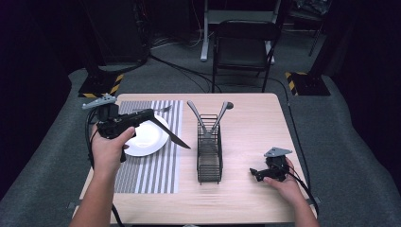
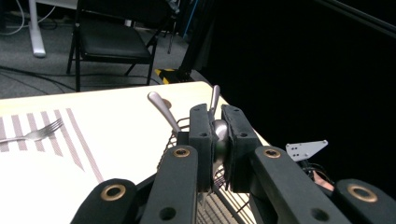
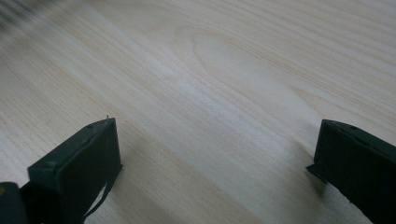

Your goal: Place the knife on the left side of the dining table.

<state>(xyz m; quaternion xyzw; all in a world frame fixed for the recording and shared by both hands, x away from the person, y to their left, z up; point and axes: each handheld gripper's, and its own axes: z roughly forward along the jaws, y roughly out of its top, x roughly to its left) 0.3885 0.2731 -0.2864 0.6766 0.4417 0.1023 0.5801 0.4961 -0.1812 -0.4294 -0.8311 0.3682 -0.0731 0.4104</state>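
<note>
**Knife gripped above the plate, right hand idle by the desk's near right corner**

The left hand-held gripper [image 1: 142, 117] is raised over the left part of the pale wooden desk [image 1: 246, 198], its black jaws clamped tight on the handle of a silver table knife [image 1: 172, 136]. The knife's blade slants out from the jaws, down and to the right, with its tip over the right edge of the grey-and-white striped placemat [image 1: 151, 175]. In the left gripper view the knife's shiny metal sits squeezed between the two pads [image 2: 201, 140].

Beneath that gripper lies a round white plate [image 1: 150, 142] on the placemat, toward the desk's far left corner. A silver fork [image 1: 158, 109] lies on the mat just beyond the plate, near the far edge.

At the middle of the desk stands a black wire cutlery basket [image 1: 209, 158], long and narrow. Two grey-handled utensils [image 1: 208, 116] lean out of its far end, crossing in a V.

The right hand-held gripper [image 1: 257, 174] sits low near the desk's near right corner, well apart from the basket. In the right gripper view its jaws stand wide apart with bare wood between them, holding nothing.
</note>
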